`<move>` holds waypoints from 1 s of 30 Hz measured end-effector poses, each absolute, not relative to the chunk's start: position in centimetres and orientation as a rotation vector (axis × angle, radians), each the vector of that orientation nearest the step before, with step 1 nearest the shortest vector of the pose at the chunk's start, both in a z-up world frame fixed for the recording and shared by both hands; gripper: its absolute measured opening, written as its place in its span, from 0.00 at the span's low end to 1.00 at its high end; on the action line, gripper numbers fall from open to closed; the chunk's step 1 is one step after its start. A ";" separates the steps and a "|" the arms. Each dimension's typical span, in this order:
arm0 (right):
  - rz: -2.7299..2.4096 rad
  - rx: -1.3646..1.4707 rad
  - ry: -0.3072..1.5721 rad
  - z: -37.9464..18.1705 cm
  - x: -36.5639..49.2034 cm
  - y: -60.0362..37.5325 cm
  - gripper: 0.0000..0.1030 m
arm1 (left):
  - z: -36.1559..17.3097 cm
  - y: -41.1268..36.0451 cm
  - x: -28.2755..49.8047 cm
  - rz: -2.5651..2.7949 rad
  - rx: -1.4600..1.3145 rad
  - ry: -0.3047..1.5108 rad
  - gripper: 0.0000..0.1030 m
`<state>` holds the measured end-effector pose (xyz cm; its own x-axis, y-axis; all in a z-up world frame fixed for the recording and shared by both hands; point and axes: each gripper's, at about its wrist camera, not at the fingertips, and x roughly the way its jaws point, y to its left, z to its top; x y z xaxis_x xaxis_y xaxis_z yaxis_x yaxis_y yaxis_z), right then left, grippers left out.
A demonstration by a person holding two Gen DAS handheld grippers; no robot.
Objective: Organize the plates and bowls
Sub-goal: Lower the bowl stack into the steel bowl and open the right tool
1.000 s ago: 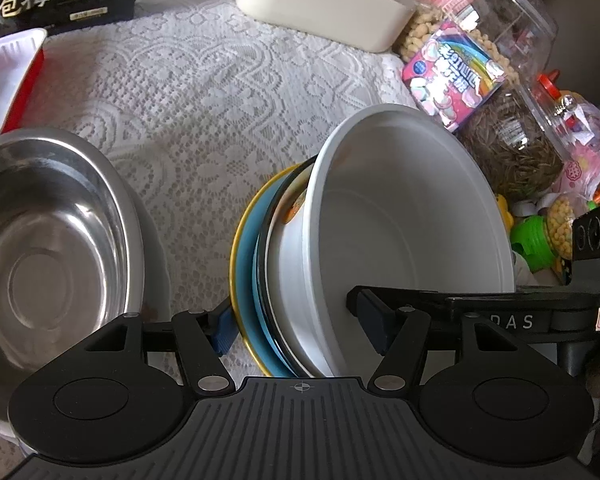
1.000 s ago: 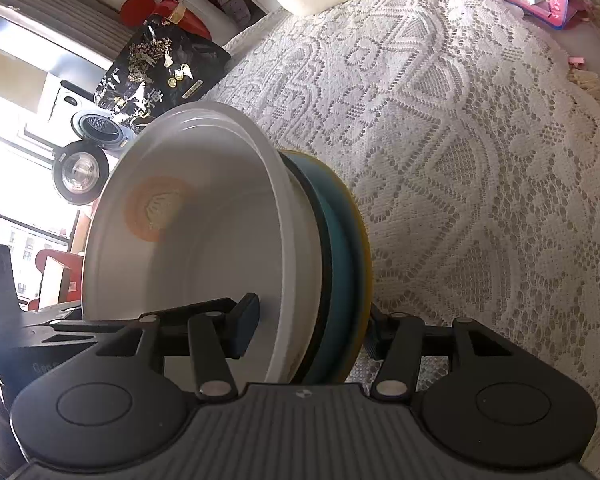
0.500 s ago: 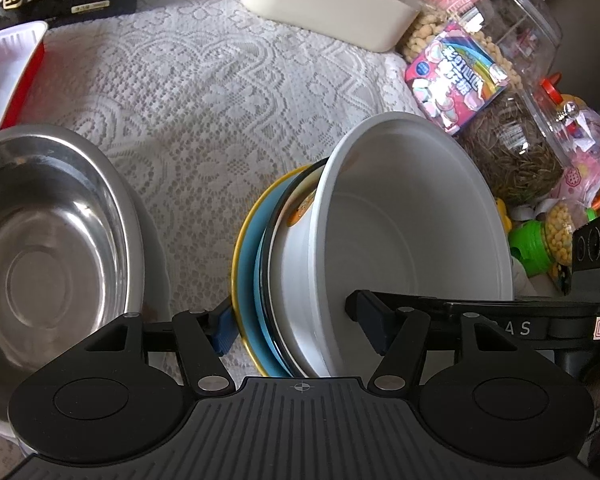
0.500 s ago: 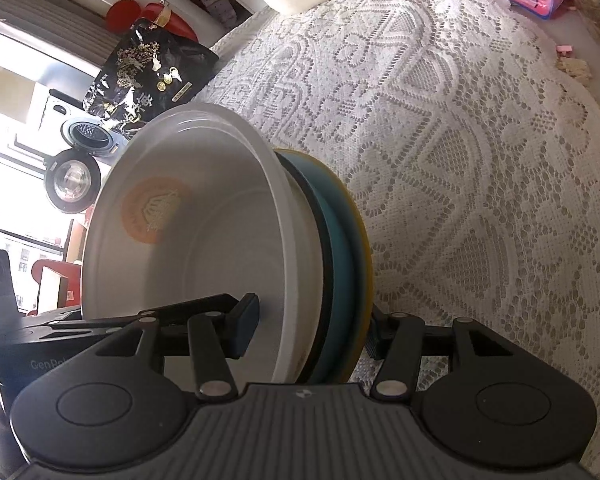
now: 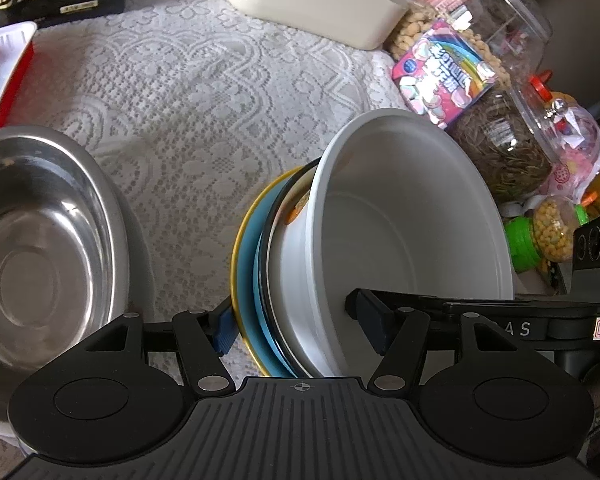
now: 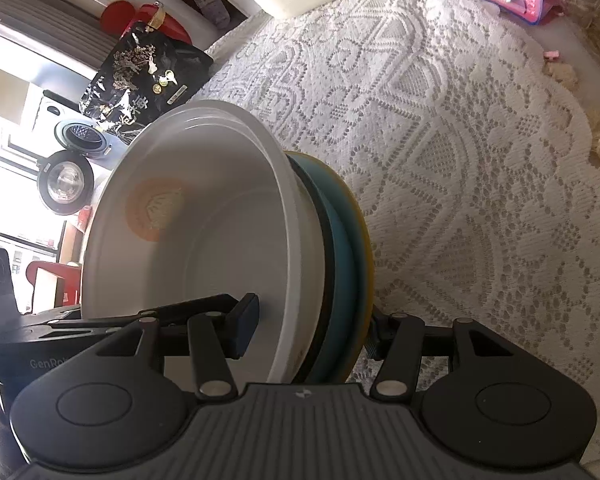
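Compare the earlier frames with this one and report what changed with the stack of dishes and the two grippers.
Nothing visibly changed. The left gripper and right gripper still clamp the tilted stack from opposite sides: white bowl, blue plate, yellow plate. The steel bowl stayed put.

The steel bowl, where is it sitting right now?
In the left wrist view the steel bowl sits on the lace tablecloth at the left edge, left of the stack of dishes, with a red-and-white tray behind it.
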<state>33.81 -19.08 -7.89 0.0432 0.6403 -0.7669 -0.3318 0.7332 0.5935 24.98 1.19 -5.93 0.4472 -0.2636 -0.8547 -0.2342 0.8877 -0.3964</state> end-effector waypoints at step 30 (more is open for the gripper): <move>0.918 0.135 1.285 0.1 26.9 -2.1 0.53 | 0.8 15.5 13.4 0.069 -0.499 0.990 0.64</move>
<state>26.91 -2.11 0.06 -0.0068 0.6491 -0.7607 -0.5091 0.6525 0.5613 13.42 15.51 0.79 0.5560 -0.1669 -0.8142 -0.2781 0.8858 -0.3715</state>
